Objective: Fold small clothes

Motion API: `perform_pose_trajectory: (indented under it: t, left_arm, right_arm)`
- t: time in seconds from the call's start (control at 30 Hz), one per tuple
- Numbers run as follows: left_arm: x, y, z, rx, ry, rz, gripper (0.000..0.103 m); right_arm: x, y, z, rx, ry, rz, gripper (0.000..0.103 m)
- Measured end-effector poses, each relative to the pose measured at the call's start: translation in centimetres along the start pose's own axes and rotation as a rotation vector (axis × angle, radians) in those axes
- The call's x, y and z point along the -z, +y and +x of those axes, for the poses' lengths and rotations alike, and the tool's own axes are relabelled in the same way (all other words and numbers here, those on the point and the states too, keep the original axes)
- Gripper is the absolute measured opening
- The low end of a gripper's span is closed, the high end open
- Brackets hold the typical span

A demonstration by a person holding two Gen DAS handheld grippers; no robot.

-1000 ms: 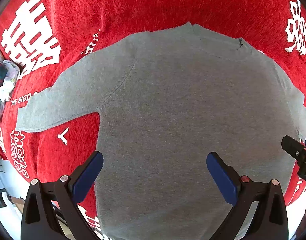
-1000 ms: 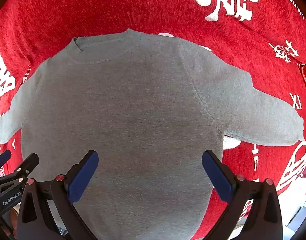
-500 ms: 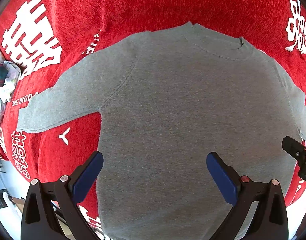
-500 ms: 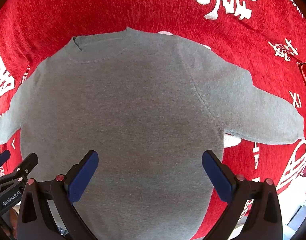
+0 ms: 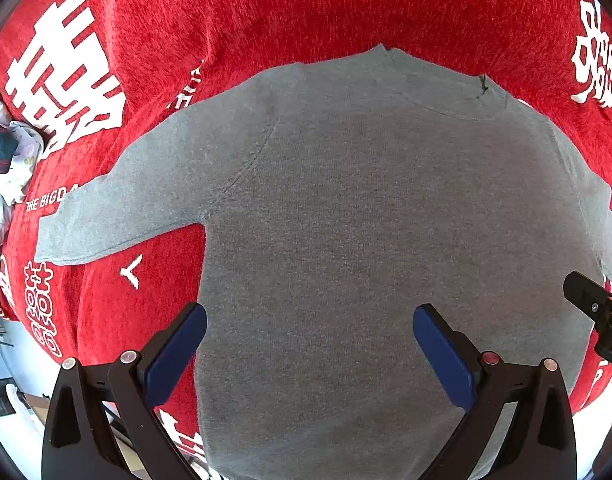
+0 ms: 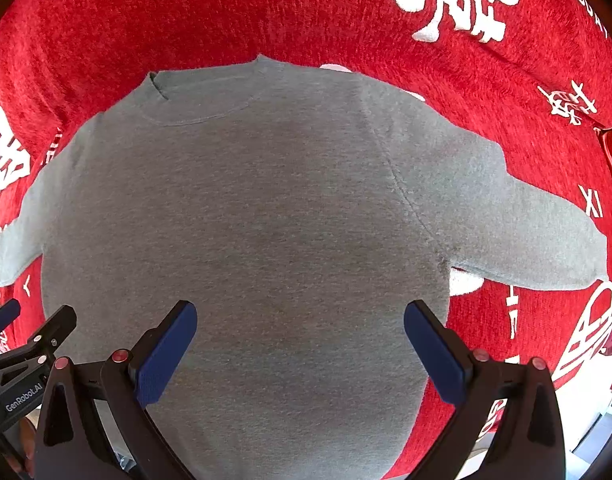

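Observation:
A small grey long-sleeved sweater (image 5: 366, 220) lies flat and spread out on a red cloth, collar at the far side, both sleeves stretched outward; it also shows in the right wrist view (image 6: 257, 220). My left gripper (image 5: 310, 344) is open and empty, hovering over the sweater's lower left part. My right gripper (image 6: 299, 344) is open and empty over the lower right part. The left sleeve (image 5: 117, 208) points left, the right sleeve (image 6: 518, 236) points right. Each gripper shows at the edge of the other's view.
The red cloth (image 5: 265, 12) with white printed characters covers the surface. A bundle of other clothes (image 5: 5, 160) lies at the far left edge. The cloth's near edge drops off by the floor at the lower right (image 6: 594, 412).
Both views have shifted very slightly; the sweater appears a little lower and closer in frame. Grippers stay open and the sweater has not moved.

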State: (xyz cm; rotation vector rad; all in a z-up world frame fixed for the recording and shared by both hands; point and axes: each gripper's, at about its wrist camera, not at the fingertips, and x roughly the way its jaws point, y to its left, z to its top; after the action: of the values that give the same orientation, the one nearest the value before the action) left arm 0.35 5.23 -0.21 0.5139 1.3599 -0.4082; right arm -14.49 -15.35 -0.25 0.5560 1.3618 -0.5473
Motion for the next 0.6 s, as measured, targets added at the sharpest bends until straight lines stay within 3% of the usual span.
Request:
perform_pose_trajectory:
  t: [0.23,0.6]
  left_arm:
    - [0.09,-0.05,-0.02,-0.002,0.001,0.002,0.103]
    - [-0.13,-0.07,0.06,0.003,0.003,0.016,0.103]
  right_arm:
    - [-0.15,0.32,-0.21,-0.029,0.038,0.003,0.103]
    - [-0.22,0.54,-0.02,0.002,0.005,-0.002,0.103]
